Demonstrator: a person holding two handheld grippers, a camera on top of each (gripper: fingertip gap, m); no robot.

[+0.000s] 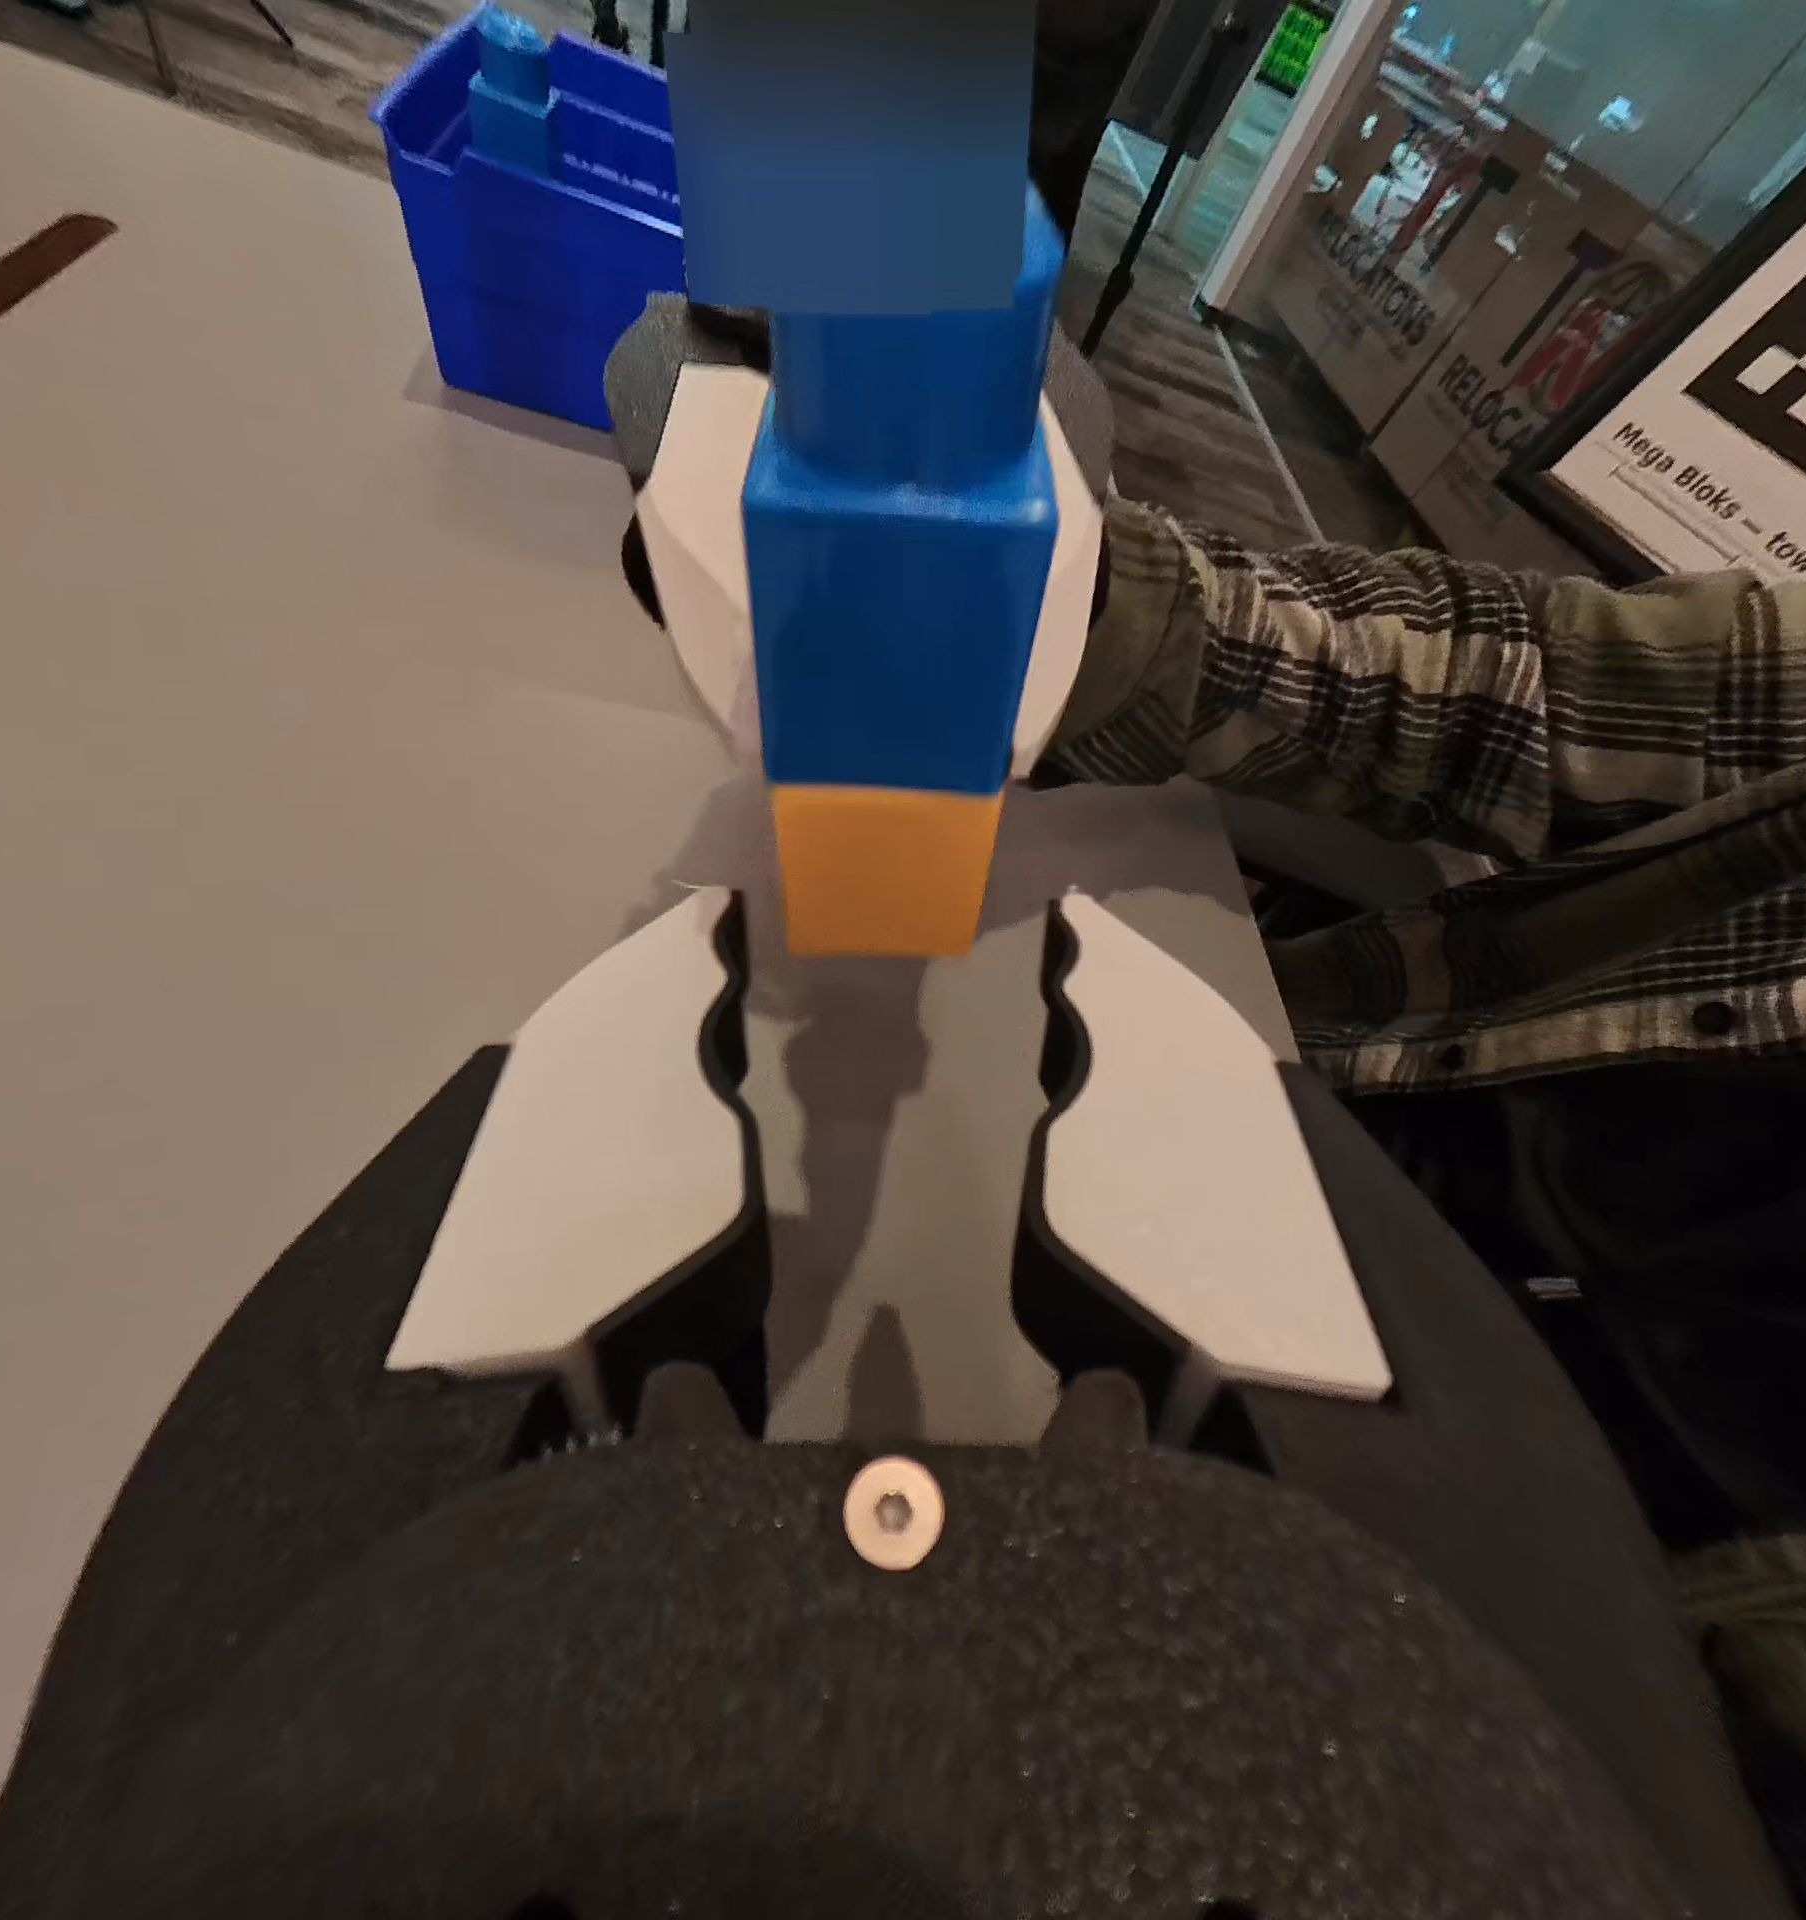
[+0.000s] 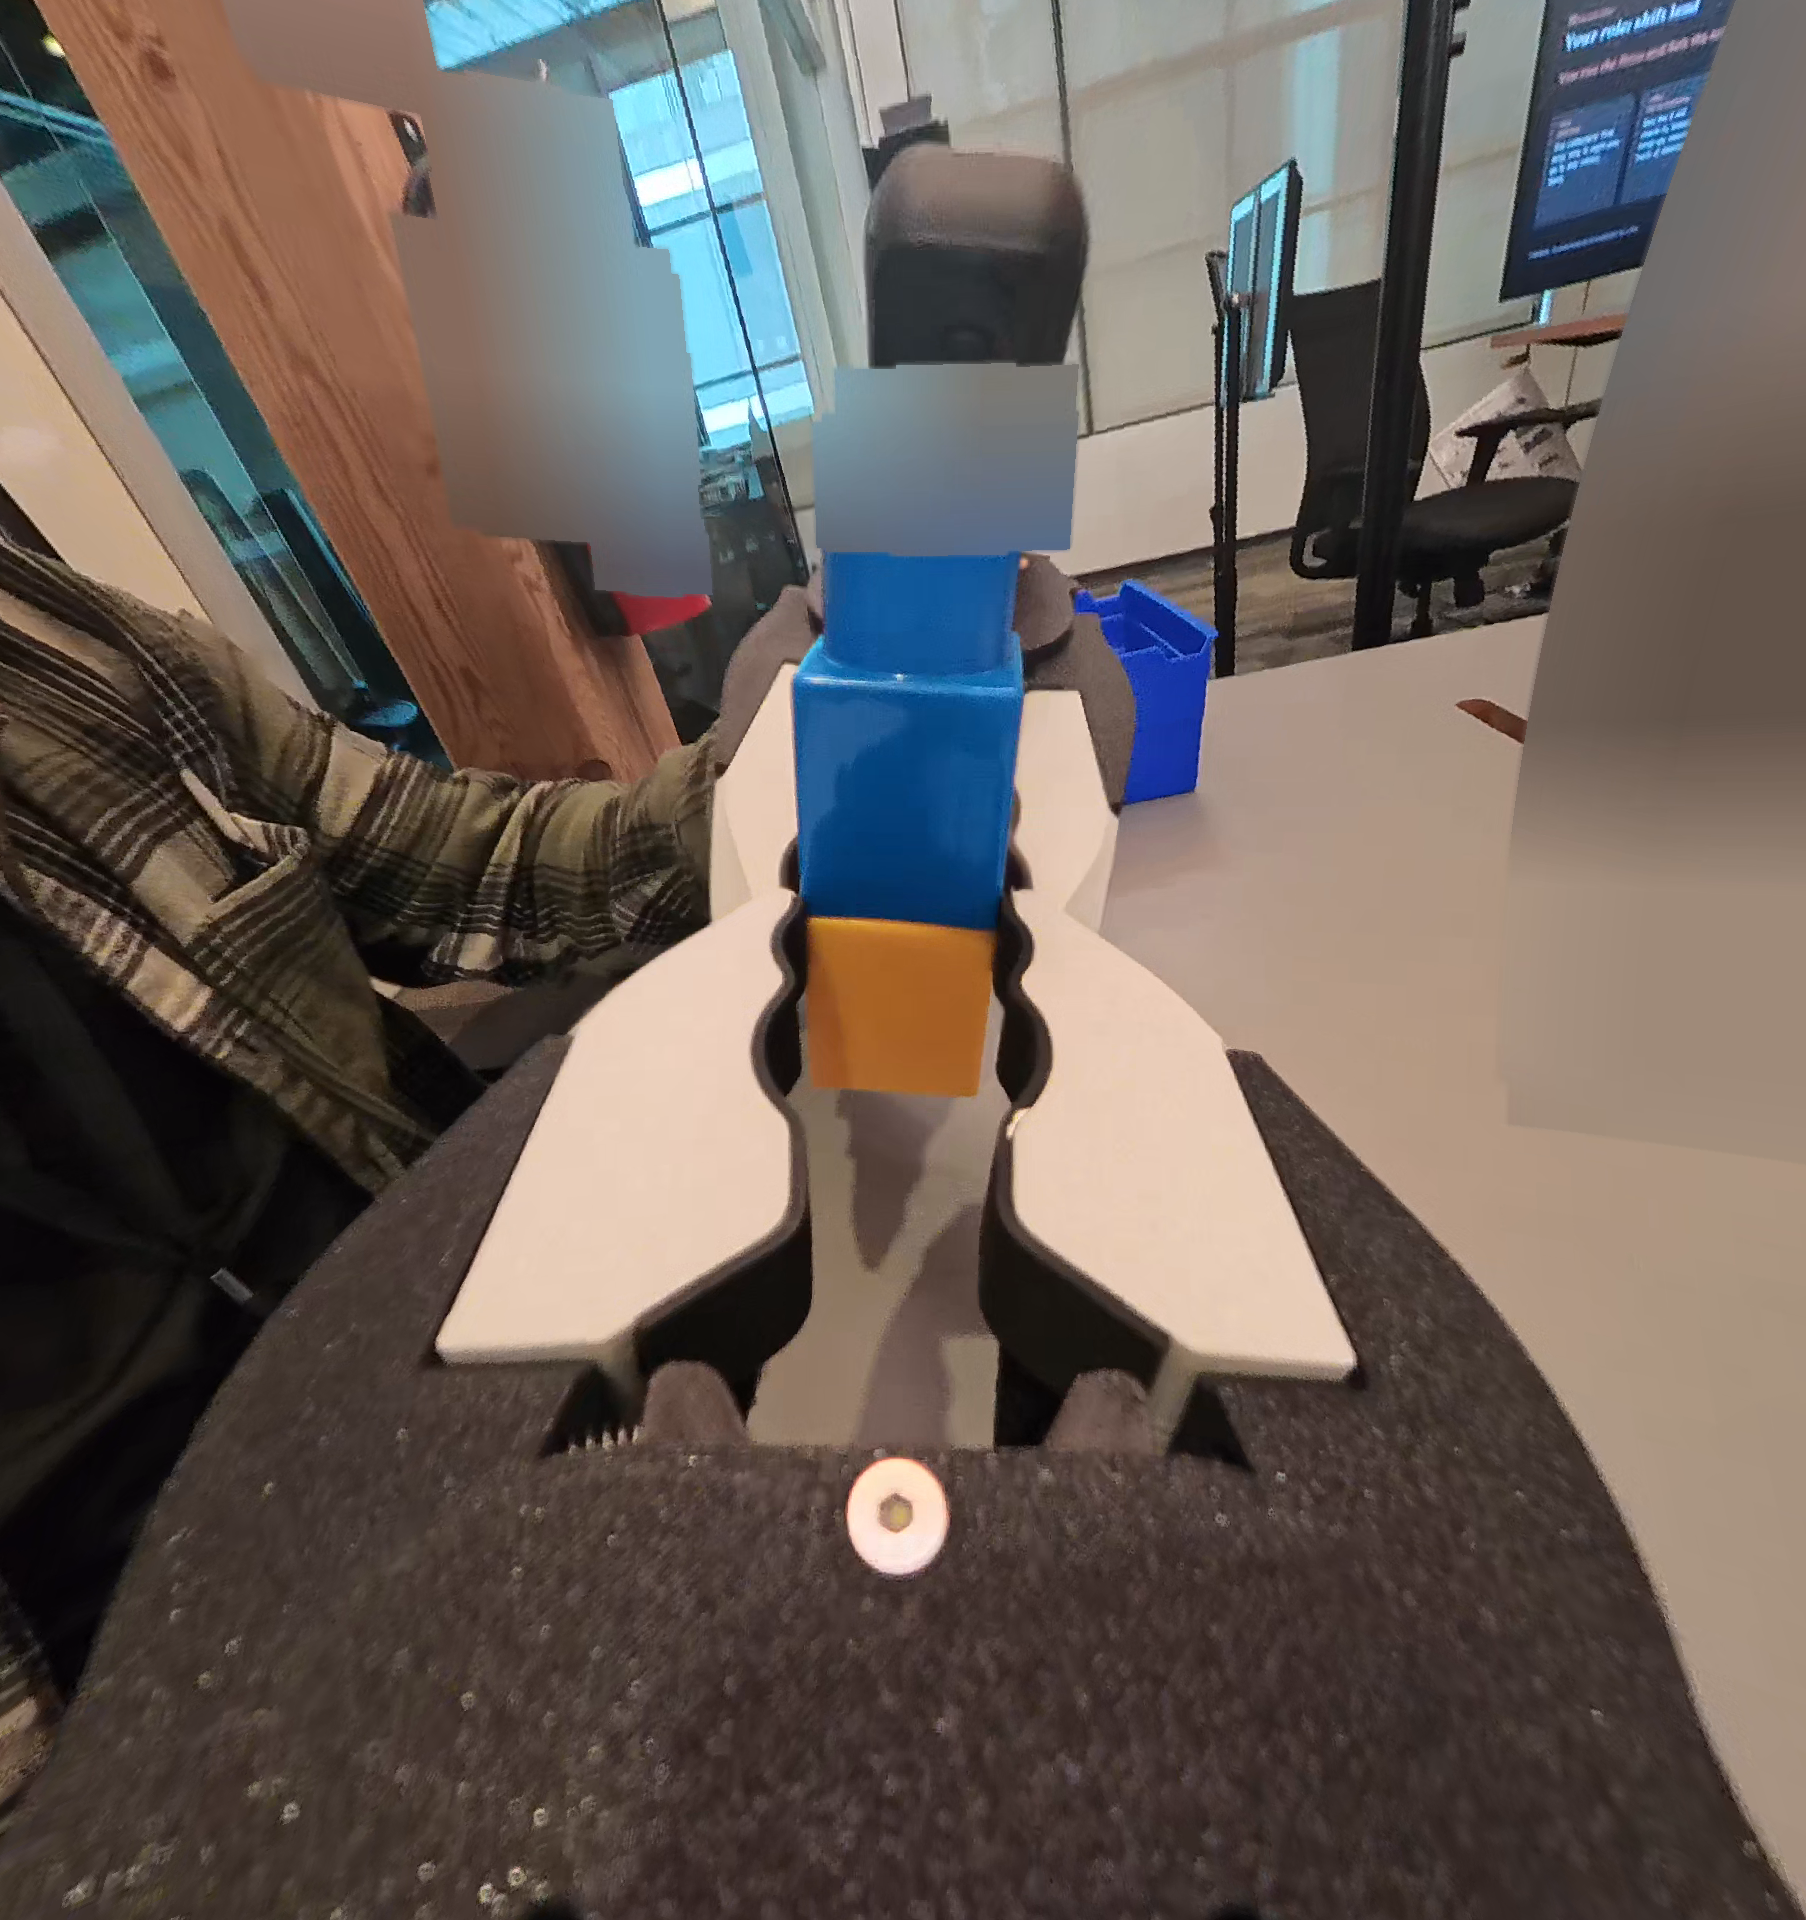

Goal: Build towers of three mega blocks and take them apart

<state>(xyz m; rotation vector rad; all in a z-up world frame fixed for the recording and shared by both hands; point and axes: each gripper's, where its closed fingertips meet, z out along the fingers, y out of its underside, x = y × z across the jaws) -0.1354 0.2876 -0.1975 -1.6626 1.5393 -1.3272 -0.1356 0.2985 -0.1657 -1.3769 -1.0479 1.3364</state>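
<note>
A tower stands upright on the grey worktop [image 1: 203, 644] — an orange block [image 2: 894, 1003] at the bottom, a blue block [image 2: 904, 795] on it, and a third blue block [image 1: 904, 400] on top, partly blurred over. The right gripper [image 2: 897, 997] has its jaws pinching the orange block. The left gripper [image 1: 888, 997] faces it from the other side with jaws spread, not touching. A blue bin [image 1: 525, 239] sits well apart near the far edge — bare worktop lies between. A printed sign [image 1: 1709, 416] stands beyond the plaid sleeve [image 1: 1398, 665].

Top blue block [image 1: 1024, 281]: upper part under a mosaic patch in both views. Blue bin [image 2: 1159, 696]: partly behind the left gripper [image 2: 914, 862]. Bin contents indistinct.
</note>
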